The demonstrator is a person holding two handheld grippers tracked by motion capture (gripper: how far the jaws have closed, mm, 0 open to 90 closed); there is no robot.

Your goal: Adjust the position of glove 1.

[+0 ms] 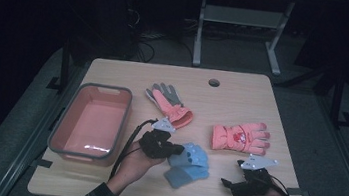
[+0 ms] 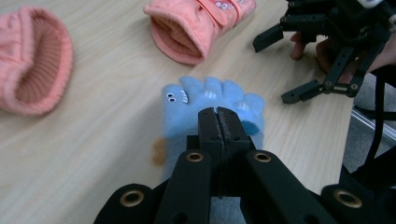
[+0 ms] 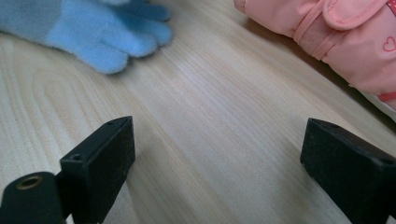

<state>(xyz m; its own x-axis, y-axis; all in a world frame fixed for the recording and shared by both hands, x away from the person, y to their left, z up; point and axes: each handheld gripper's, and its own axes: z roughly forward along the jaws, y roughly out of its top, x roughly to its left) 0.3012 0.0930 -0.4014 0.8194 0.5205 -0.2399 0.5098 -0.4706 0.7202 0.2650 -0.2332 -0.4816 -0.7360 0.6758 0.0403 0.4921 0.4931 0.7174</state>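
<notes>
Clenched over the blue glove (image 2: 212, 109), the left claw (image 2: 217, 116) had started; the right claw (image 3: 215, 154) stood released, the tub (image 1: 90, 120) empty, pink gloves (image 1: 241, 136) untouched.

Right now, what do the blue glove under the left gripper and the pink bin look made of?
Blue glove: soft fleece or knit, by its fuzzy matte nap. Pink bin: likely smooth plastic, given the glossy glare on its floor and its moulded grey rim.
</notes>
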